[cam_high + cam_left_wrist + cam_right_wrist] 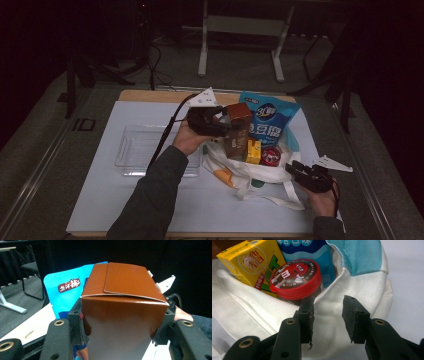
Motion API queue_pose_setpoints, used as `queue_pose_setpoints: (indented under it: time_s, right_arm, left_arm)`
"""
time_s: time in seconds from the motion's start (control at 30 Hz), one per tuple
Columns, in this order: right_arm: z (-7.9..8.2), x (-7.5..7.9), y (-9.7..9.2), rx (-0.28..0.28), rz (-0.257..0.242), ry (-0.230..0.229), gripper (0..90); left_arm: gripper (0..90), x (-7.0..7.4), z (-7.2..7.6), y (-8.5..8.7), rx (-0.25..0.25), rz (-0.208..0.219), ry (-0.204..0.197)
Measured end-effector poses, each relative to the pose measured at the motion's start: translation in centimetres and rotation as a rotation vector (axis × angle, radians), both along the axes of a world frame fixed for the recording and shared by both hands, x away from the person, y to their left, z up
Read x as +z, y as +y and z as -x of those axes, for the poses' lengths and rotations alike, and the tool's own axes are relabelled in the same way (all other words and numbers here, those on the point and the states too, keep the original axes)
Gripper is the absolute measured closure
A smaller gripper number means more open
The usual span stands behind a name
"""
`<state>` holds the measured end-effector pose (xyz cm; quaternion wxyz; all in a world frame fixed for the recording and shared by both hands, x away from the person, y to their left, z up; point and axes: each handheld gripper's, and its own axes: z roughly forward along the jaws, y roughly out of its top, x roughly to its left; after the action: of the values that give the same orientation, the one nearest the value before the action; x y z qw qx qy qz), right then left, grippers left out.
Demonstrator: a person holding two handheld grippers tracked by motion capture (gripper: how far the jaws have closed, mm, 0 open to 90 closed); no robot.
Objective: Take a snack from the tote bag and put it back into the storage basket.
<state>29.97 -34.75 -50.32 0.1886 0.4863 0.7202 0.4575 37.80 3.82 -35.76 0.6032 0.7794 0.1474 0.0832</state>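
Dark grey sleeve covering left forearm; black left gripper wearing white three-cornered plate at 12 o'clock, black cable trailing toward 7; brass-ringed screw holes showing on black jaws

Your left hand-held gripper has its two black jaws clamped on the sides of a brown carton, closed flap on top. Behind the carton stands a blue pouch with a dark label, and the white worktop shows at lower left
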Motion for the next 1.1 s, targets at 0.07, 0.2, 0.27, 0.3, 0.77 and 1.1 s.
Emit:
queue_pose_setpoints:
  time_s: [0.07, 0.2, 0.27, 0.3, 0.77, 1.1]
  right_arm:
    - [0.0, 0.0, 0.0, 0.0, -0.001, 0.0, 61.2]
    - [0.0, 0.0, 0.0, 0.0, -0.001, 0.001, 61.2]
    - [0.0, -0.1, -0.1, 0.001, -0.004, 0.001, 61.2]
    - [0.0, -0.1, -0.1, 0.001, -0.004, 0.001, 61.2]
    - [0.0, -0.1, -0.1, 0.001, -0.009, 0.002, 61.2]
    - [0.0, -0.2, -0.1, 0.002, -0.011, 0.004, 61.0]
  left_arm:
    - [43.4, 0.1, 0.1, 0.2, -0.002, 0.002, 0.003]
    - [43.3, 0.3, 0.3, 0.4, -0.007, 0.013, 0.009]
    - [43.4, 0.5, 0.4, 0.6, -0.013, 0.023, 0.012]
    - [43.4, 0.6, 0.5, 0.7, -0.014, 0.023, 0.014]
    - [43.3, 1.6, 1.3, 2.4, -0.032, 0.047, 0.023]
    - [43.3, 2.1, 1.8, 4.0, -0.049, 0.052, 0.027]
